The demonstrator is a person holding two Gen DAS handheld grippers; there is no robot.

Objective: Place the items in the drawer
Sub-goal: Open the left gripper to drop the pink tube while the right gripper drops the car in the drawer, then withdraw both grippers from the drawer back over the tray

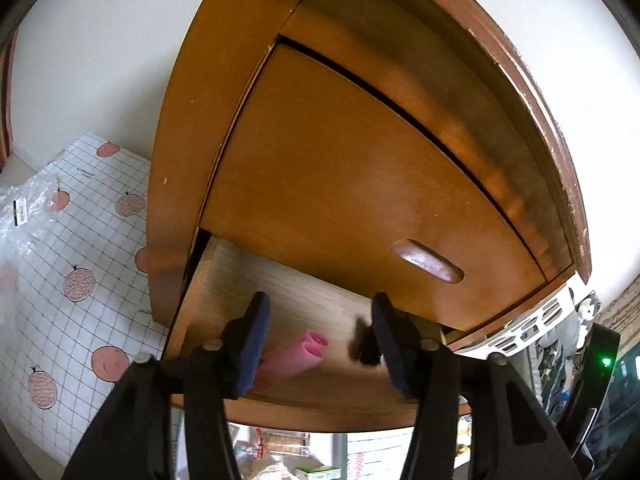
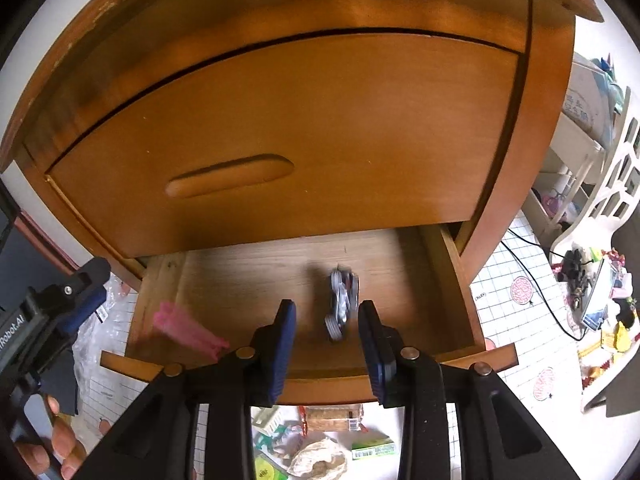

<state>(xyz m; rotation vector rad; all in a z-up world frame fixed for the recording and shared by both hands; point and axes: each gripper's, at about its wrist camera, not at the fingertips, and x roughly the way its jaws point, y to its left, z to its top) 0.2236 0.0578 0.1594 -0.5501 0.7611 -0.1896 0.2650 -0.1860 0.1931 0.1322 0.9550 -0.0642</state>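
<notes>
The lower drawer (image 2: 452, 292) of a brown wooden cabinet stands pulled out; its pale floor (image 1: 304, 304) shows in both views. Inside lie a pink clip-like piece (image 2: 188, 330) at the left and a small dark toy vehicle (image 2: 342, 304) in the middle. My right gripper (image 2: 327, 316) hovers open just above the drawer's front, the toy lying apart below its gap. My left gripper (image 1: 320, 320) is open too, over the pink piece (image 1: 296, 356), with the dark toy (image 1: 366, 346) partly hidden behind its right finger. The left gripper's body (image 2: 56, 308) shows at the far left, with a hand (image 2: 60, 444) holding it.
The closed upper drawer (image 2: 280, 140) with a recessed handle (image 2: 230, 176) overhangs the open one. Below the drawer front, small packets and a green box (image 2: 372, 448) lie on a gridded floor mat (image 1: 80, 248). A white shelf unit (image 2: 592, 160) and clutter stand at right. A plastic bag (image 1: 24, 208) lies left.
</notes>
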